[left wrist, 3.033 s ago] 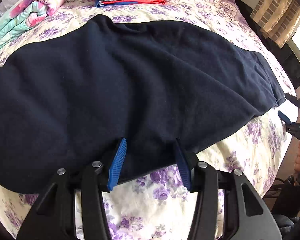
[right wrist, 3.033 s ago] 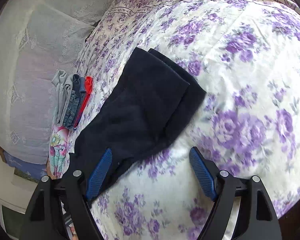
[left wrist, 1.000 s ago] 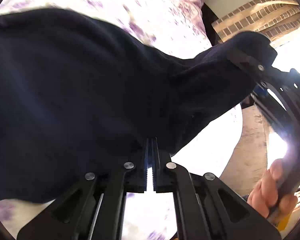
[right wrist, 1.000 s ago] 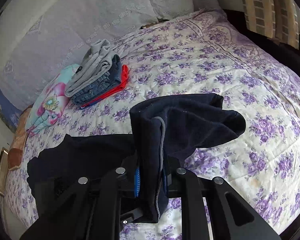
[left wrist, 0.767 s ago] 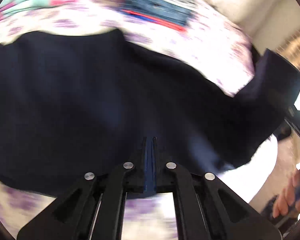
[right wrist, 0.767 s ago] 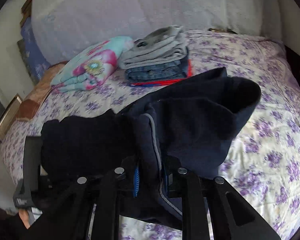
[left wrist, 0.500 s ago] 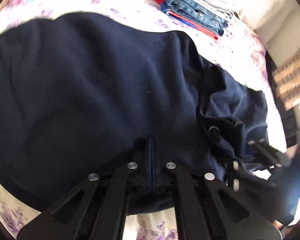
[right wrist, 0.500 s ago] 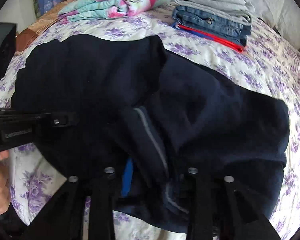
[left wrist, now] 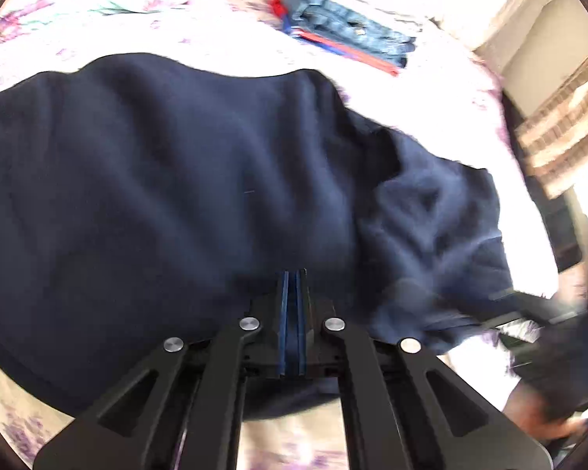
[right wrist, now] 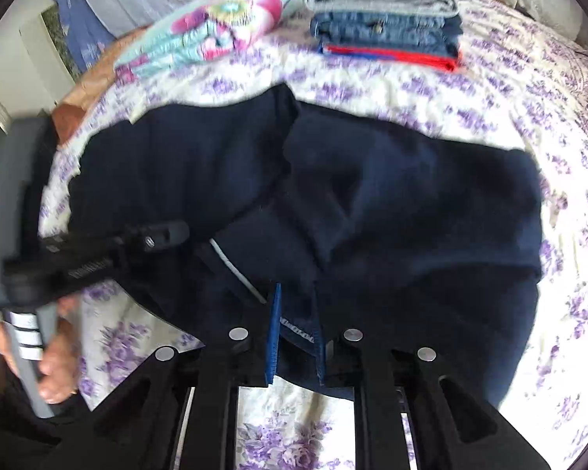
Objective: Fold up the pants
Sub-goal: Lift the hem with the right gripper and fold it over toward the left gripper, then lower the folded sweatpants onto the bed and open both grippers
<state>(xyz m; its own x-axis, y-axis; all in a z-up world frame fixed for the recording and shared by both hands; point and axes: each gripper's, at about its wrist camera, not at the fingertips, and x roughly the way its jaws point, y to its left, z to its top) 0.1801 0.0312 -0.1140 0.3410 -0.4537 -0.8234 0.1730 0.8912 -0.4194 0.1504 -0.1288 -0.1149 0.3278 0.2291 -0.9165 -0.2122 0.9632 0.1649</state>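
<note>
The dark navy pants (left wrist: 176, 180) lie across the floral bed, one end folded over and bunched on the right (left wrist: 431, 227). My left gripper (left wrist: 293, 274) is shut on the near edge of the pants. In the right wrist view the pants (right wrist: 392, 196) lie folded in two overlapping layers. My right gripper (right wrist: 296, 293) has its blue pads a little apart, with the pants' hem lying between them, not pinched. The left gripper (right wrist: 153, 235) shows at the left of that view, on the pants' near edge.
A stack of folded clothes, grey over denim over red (right wrist: 388, 23), sits at the far side of the bed (right wrist: 529, 90). A rolled floral blanket (right wrist: 215, 27) lies to its left. A striped curtain (left wrist: 560, 125) hangs at the right.
The right gripper carried the leg end over onto the rest of the pants, lowered it onto the bed and has parted its pads. The left gripper stays shut on the near edge.
</note>
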